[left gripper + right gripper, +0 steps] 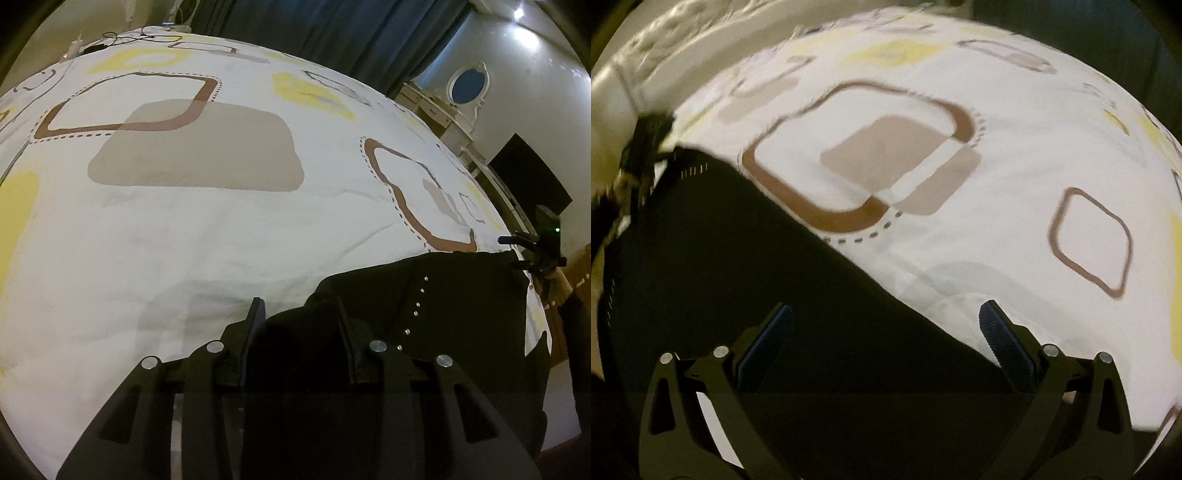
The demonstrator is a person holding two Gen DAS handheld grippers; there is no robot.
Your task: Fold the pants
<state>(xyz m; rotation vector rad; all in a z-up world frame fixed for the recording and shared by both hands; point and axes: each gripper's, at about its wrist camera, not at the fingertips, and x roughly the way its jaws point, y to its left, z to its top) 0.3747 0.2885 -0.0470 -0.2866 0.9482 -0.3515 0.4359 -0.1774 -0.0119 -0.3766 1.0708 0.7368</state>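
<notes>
Black pants [443,314] lie at the near edge of a bed covered by a white bedsheet [184,229] printed with brown outlined squares, beige blocks and yellow patches. In the left wrist view the left claw [299,325] is clamped on a bunched fold of the pants — dark cloth fills the narrow gap between its two pads and spills over the right finger. A slanted row of small silver studs [416,305] runs across the fabric just beyond that grip. At the far right corner of the garment the right claw [517,253] shows from the side, its two dark fingers set apart at the cloth's edge; whether they touch it cannot be told from here.

The right wrist view is blurred. The right claw [886,325] stands wide apart there, and the pants [738,258] spread as a dark sheet under and between its fingers, one straight edge running diagonally across the bedsheet [1015,184]. The right pad [1001,339] sits over white sheet, the left over black cloth. At the far left of that view the left claw [646,147] appears as a dark smear at the garment's corner.

Dark curtains [332,40] hang behind the bed.
</notes>
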